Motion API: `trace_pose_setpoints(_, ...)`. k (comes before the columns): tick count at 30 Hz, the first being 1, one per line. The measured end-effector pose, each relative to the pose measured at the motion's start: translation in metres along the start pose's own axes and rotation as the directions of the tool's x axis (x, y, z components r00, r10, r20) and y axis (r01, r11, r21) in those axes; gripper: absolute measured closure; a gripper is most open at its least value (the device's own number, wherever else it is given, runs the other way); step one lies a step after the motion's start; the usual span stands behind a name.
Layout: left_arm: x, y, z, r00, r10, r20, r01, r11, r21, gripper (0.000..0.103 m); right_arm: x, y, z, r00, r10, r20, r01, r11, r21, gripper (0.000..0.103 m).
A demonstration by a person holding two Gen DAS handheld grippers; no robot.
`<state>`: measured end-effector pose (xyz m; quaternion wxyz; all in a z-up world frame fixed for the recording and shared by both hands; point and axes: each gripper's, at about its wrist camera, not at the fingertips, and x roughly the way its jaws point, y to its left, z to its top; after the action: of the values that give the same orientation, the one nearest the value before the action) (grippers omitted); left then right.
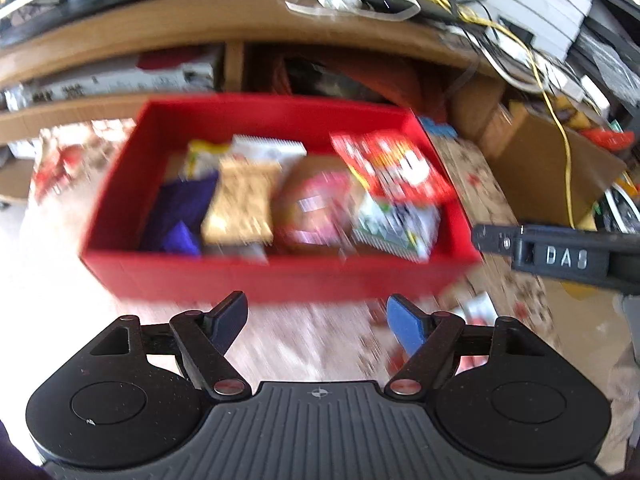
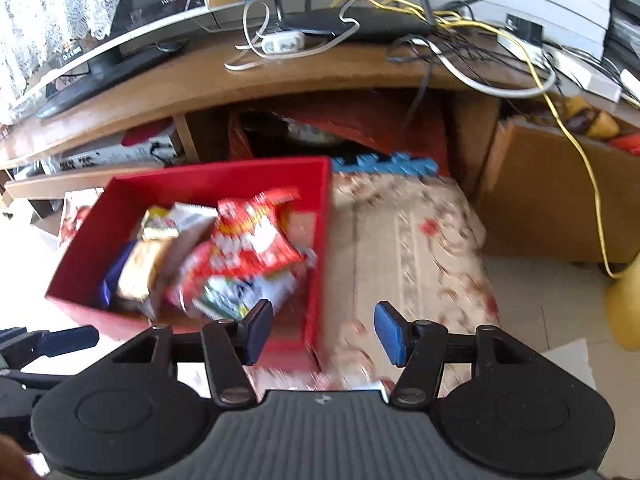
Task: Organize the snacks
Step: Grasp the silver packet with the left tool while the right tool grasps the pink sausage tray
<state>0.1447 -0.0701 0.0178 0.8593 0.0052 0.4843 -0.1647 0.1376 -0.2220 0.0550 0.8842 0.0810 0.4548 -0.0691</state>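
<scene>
A red open box (image 1: 256, 280) sits on a floral mat and holds several snack packs: a purple pack (image 1: 180, 212), a tan cracker pack (image 1: 240, 204), a pink round pack (image 1: 316, 208), a red bag (image 1: 394, 168) and a green-white pack (image 1: 396, 228). My left gripper (image 1: 316, 322) is open and empty, just in front of the box's near wall. My right gripper (image 2: 324, 334) is open and empty over the box's (image 2: 320, 248) near right corner. The red bag (image 2: 252, 236) also shows in the right wrist view. The right gripper's body (image 1: 560, 256) shows in the left view.
A wooden TV stand (image 2: 200, 76) with a monitor, router and tangled cables stands behind the box. A floral mat (image 2: 408, 248) lies to the right of the box. A cardboard box (image 2: 552, 200) and a yellow object (image 2: 624, 304) are at the right.
</scene>
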Motion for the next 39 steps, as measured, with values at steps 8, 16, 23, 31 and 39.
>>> trace_pose_setpoints(8,0.004,-0.023,-0.046,0.992,-0.055,-0.111,0.056,0.998,0.004,0.021,-0.013,-0.019,-0.027,0.999,0.014,-0.046,-0.013,1.000,0.018,0.046)
trace_pose_setpoints(16,0.017,-0.032,-0.072,0.984,-0.058,-0.166,0.037,0.991,-0.128,0.020,-0.025,-0.030,-0.033,0.997,0.072,-0.034,-0.071,0.997,0.028,0.046)
trace_pose_setpoints(23,0.018,-0.060,-0.086,0.990,0.075,-0.123,-0.079,0.996,-0.029,0.024,-0.032,-0.043,-0.033,0.993,0.114,-0.018,-0.113,0.992,0.057,0.046)
trace_pose_setpoints(31,0.008,-0.061,-0.093,0.985,0.109,-0.133,-0.097,0.991,0.093,0.043,-0.016,-0.054,-0.038,0.993,0.087,-0.082,-0.082,0.995,0.066,0.046)
trace_pose_setpoints(39,-0.008,-0.037,-0.098,0.983,0.121,-0.140,-0.097,0.981,0.171,0.044,0.019,-0.055,-0.042,0.983,0.084,-0.166,-0.067,0.992,0.108,0.046)
